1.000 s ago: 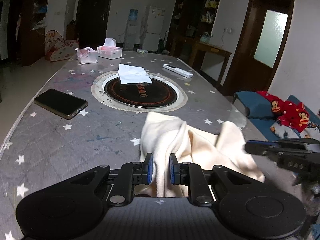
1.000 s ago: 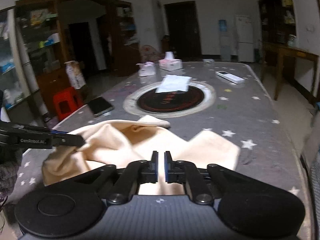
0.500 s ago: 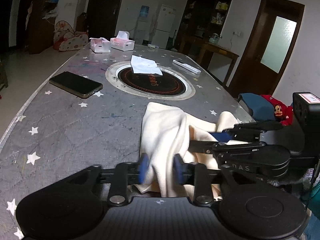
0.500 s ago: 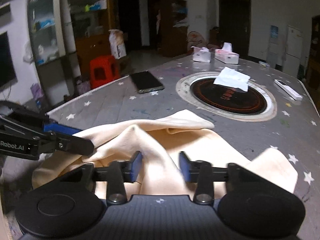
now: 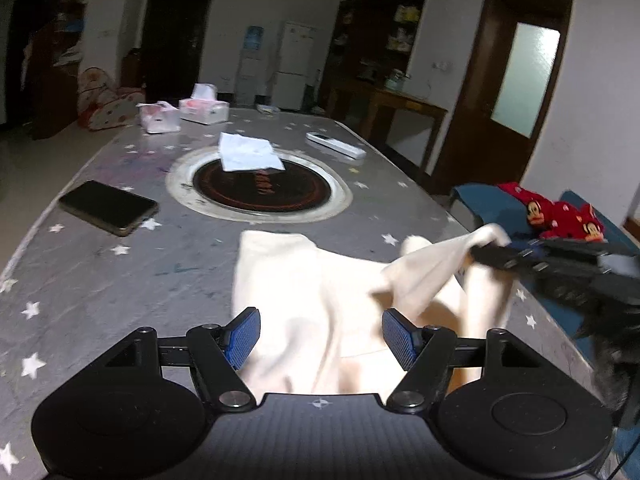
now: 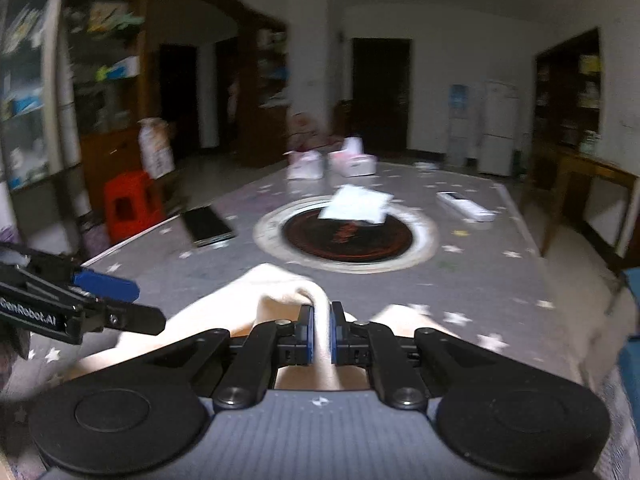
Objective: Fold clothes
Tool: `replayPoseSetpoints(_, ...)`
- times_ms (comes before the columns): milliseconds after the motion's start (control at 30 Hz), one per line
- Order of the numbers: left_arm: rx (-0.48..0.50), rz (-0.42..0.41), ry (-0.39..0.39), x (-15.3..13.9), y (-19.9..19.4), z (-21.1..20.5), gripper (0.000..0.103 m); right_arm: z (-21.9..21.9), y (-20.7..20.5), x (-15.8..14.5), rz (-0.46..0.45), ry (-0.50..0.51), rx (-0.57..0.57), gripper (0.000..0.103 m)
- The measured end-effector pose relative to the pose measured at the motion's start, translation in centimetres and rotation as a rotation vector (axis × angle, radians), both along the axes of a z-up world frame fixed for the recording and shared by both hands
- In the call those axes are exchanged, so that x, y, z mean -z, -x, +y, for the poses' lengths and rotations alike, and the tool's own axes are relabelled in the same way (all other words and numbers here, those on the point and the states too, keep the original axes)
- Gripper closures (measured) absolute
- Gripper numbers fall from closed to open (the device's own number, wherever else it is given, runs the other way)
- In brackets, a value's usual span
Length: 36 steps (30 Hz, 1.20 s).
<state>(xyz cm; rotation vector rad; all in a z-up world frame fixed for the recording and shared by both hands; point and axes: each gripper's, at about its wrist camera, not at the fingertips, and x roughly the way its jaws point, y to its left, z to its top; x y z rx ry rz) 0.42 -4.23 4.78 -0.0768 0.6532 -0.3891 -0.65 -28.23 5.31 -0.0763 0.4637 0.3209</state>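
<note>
A cream garment lies rumpled near the front edge of the grey star-patterned table. My left gripper is wide open, its blue pads on either side of the cloth without pinching it. My right gripper is shut on a raised fold of the cream garment. In the left wrist view the right gripper comes in from the right and holds a corner of the garment lifted off the table. In the right wrist view the left gripper shows at the left, open.
A black phone lies at the left. A white paper rests on the round inset plate. Farther back are a white remote and tissue boxes. Red clothing lies off the table's right edge. An orange stool stands at the left.
My left gripper went from shut on the garment to wide open and let it go. My right gripper opened, then shut on a fold and lifted it toward the right.
</note>
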Motion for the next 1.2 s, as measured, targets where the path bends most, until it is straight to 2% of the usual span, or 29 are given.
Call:
replayPoseSetpoints(167,0.018,0.024,-0.068,1.5,-1.0,-1.4,0.035,-4.9,3.1,-0.1,-0.021,-0.038,0.174,0.097)
replayPoseSetpoints(233,0.017,0.038,-0.093,2.2,-1.3,-1.6,0.041,-7.0,4.7,0.3,-0.013,-0.059,0.256,0.097)
replayPoseSetpoints(300,0.005,0.058,-0.102,2.7,-1.4,-1.3,0.066,-9.0,6.1,1.2,0.018,-0.079,0.336,0.096)
replayPoseSetpoints(367,-0.007,0.079,-0.111,3.2,-1.5,-1.1,0.083,-10.7,7.3,2.4,0.068,-0.083,0.402,0.094)
replayPoseSetpoints(433,-0.025,0.086,-0.079,3.2,-1.1,-0.2,0.09,-12.1,8.5,3.7,0.116,-0.081,0.455,0.085)
replayPoseSetpoints(467,-0.04,0.081,-0.068,3.0,-0.8,0.3,0.091,-12.7,9.0,4.1,0.132,-0.082,0.47,0.084)
replayPoseSetpoints(633,-0.12,0.044,-0.009,1.6,1.7,3.1,0.094,-14.0,10.9,4.5,0.137,-0.093,0.502,0.075)
replayPoseSetpoints(767,-0.222,0.028,0.029,0.9,3.9,5.9,0.099,-12.2,11.2,3.3,0.082,-0.075,0.45,0.066)
replayPoseSetpoints(833,-0.257,0.035,0.033,0.6,4.8,7.0,0.099,-11.0,10.9,3.3,0.089,-0.072,0.397,0.064)
replayPoseSetpoints(933,-0.215,0.027,0.03,0.0,5.4,6.9,0.099,-9.0,10.5,3.4,0.109,-0.072,0.312,0.059)
replayPoseSetpoints(1033,-0.142,0.0,-0.004,-0.7,5.0,4.7,0.091,-7.1,10.2,3.5,0.129,-0.072,0.226,0.058)
replayPoseSetpoints(1200,-0.025,-0.006,-0.085,-0.3,2.4,-0.1,0.072,-3.9,9.5,3.6,0.161,-0.072,0.084,0.052)
